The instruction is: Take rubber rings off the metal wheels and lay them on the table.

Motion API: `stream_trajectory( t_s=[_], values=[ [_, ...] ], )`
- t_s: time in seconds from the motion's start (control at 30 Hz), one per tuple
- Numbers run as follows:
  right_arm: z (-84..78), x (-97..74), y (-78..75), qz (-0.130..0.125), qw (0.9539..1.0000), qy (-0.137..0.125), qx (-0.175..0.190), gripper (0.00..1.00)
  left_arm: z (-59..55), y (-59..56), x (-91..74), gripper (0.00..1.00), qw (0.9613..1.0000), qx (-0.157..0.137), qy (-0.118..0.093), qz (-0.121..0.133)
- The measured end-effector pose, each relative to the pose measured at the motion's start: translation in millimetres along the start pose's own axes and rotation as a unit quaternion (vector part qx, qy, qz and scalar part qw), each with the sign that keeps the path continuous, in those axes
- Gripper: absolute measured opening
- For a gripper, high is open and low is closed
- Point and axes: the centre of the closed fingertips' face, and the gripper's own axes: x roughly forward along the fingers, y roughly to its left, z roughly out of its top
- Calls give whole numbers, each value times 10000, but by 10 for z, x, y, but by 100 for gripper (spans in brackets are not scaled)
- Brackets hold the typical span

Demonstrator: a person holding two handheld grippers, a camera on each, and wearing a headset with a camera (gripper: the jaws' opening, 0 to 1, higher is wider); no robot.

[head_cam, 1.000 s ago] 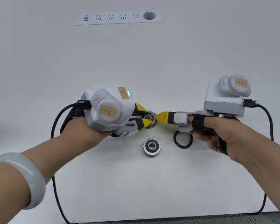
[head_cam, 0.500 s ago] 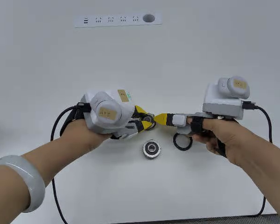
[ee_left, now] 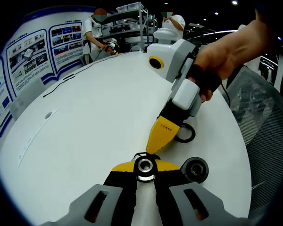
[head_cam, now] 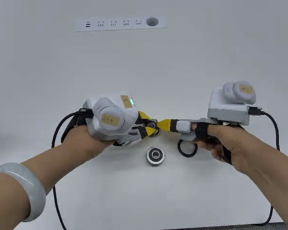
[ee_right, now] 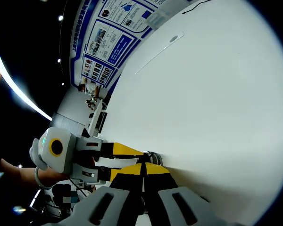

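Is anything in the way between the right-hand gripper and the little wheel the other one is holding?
Nothing visible. The right gripper's closed tip meets the metal wheel clamped in the left gripper. On the table below, a loose rubber ring and a second wheel lie apart from them.

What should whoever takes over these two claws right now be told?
Left claw: shut on a metal wheel.
Right claw: shut, tips at that wheel's rim; whether it pinches rubber is unclear.
Done: one rubber ring lies loose on the table.
To do: strip the held wheel, then the second wheel lying nearby, apparently wearing its ring.
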Motion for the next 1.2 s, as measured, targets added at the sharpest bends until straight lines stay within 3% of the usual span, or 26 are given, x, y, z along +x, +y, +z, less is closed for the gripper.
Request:
stream_trajectory(
  t_s=[0.47, 1.2],
  values=[
    [-12, 14, 94, 162, 9999, 8, -7, 2, -5, 1, -1, 14, 10000, 10, 2, 5],
    [35, 16, 12, 50, 9999, -138, 57, 2, 3, -43, -69, 19, 9999, 116, -13, 6]
  ],
)
